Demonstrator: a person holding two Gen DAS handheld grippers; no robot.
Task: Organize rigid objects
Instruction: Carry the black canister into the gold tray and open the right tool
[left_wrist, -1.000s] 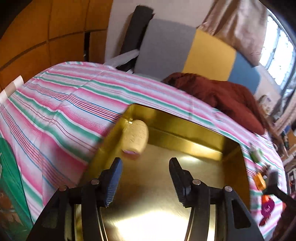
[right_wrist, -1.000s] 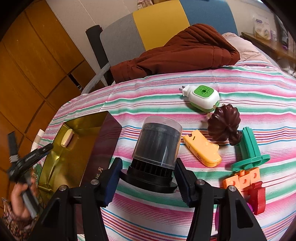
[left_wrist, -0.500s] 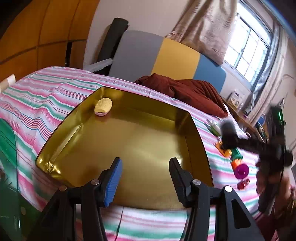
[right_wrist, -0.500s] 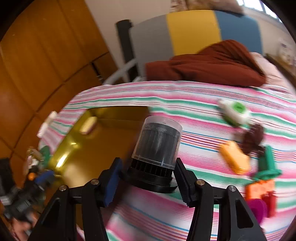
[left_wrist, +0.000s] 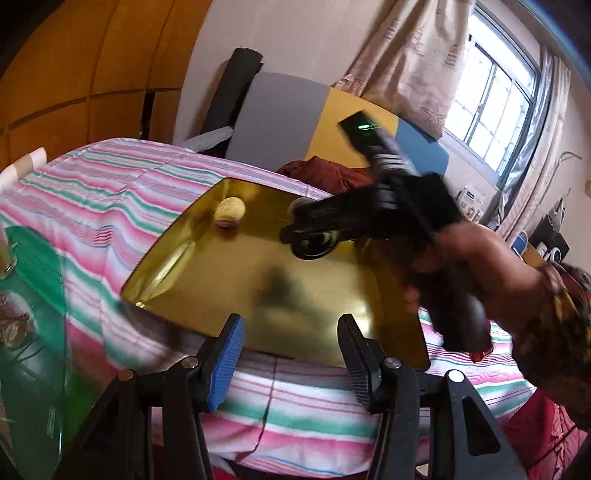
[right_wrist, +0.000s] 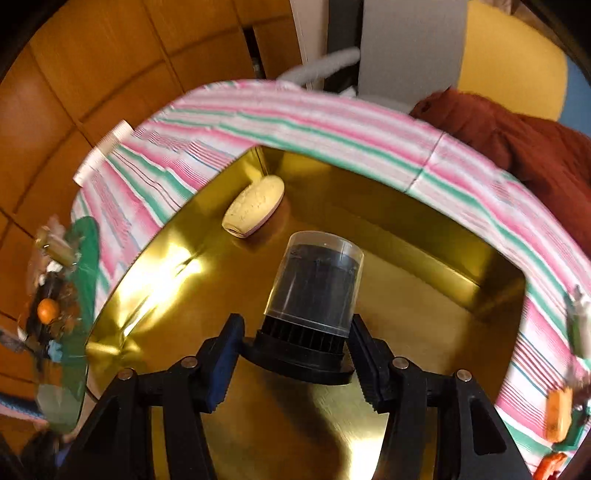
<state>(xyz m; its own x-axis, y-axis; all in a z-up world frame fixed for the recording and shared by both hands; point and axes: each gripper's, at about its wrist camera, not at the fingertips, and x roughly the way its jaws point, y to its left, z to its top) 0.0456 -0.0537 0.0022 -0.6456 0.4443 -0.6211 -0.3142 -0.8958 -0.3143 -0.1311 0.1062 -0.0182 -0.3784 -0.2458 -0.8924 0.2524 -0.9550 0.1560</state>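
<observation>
Danger here is mostly in the release. The right tool (right_wrist: 293, 360) is closed on the black cylinder with clear cap (right_wrist: 314, 291), its two fingers pressing the ribbed black base, and it holds the cylinder above the floor of the gold tin tray (right_wrist: 424, 332), which lies on the striped bedcover (right_wrist: 314, 122). From the left wrist view the same cylinder (left_wrist: 314, 236) looks blurred, hanging over the middle of the tray (left_wrist: 177, 273), so I cannot tell if its base touches the metal yet. The left tool (left_wrist: 290, 358) is open and holds nothing; it waits just in front of the near edge of the tray.

If the fingers open while the cylinder is tilted, as it appears now, I think it can fall on its side and roll on the smooth metal, maybe against the cream oval piece (right_wrist: 255, 210) in the far corner. The wide base flange could also catch on a finger during the opening and pull the cylinder over. The bed under the tray is probably soft, so a hard push down may rock the tray.
</observation>
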